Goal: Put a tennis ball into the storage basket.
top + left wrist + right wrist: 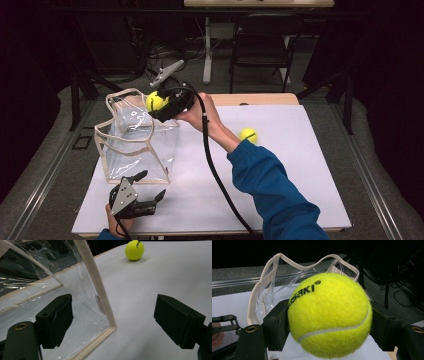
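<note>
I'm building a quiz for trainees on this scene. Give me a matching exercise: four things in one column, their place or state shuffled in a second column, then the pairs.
Things:
1. held tennis ball
2. loose tennis ball
3. clear bag
4. left gripper

Place or state:
A. open, at the bag's near corner
B. clamped in the right gripper
C. standing upright, its top open
D. lying alone on the white table

Pairs: 1-B, 2-D, 3-C, 4-A

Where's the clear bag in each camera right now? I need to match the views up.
High view: clear bag stands left of centre, under the right gripper holding a tennis ball.
Left gripper view: its corner fills the upper left.
Right gripper view: behind the held ball, upper middle.
Shared landmark: the bag's cream edging.
</note>
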Demonstrator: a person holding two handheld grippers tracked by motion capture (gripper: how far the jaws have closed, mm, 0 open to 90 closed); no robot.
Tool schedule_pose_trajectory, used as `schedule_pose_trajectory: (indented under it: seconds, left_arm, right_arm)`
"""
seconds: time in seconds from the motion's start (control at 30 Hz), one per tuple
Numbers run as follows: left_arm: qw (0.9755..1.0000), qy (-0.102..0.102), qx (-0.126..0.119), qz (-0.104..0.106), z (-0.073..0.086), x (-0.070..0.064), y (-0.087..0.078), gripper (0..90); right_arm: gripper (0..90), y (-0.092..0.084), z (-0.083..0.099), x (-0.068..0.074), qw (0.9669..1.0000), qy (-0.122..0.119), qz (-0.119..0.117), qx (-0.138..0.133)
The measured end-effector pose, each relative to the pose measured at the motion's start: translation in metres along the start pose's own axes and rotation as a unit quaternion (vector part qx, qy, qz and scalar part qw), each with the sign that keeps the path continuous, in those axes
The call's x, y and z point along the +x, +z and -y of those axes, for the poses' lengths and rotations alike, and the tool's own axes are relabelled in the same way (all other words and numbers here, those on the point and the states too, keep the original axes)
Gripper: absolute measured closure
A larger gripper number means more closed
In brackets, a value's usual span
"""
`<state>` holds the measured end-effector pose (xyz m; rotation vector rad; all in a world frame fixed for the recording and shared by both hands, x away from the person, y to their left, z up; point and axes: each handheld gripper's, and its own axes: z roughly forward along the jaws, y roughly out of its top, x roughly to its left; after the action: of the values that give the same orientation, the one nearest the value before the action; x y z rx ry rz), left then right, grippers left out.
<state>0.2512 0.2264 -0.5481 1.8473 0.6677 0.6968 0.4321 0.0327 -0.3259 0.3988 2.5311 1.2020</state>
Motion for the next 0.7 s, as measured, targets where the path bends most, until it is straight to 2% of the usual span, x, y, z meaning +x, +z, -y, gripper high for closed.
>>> schedule_pose_trajectory:
  seconds: [0.7]
  left_arm:
    - [1.0,-0.001,-0.001,-0.001,0.0001,0.0001,0.0,15.8]
  right_arm:
    - [26.5,0.0078,-0.0089,0.0052,0.9999,-0.002,-0.003,-0.014]
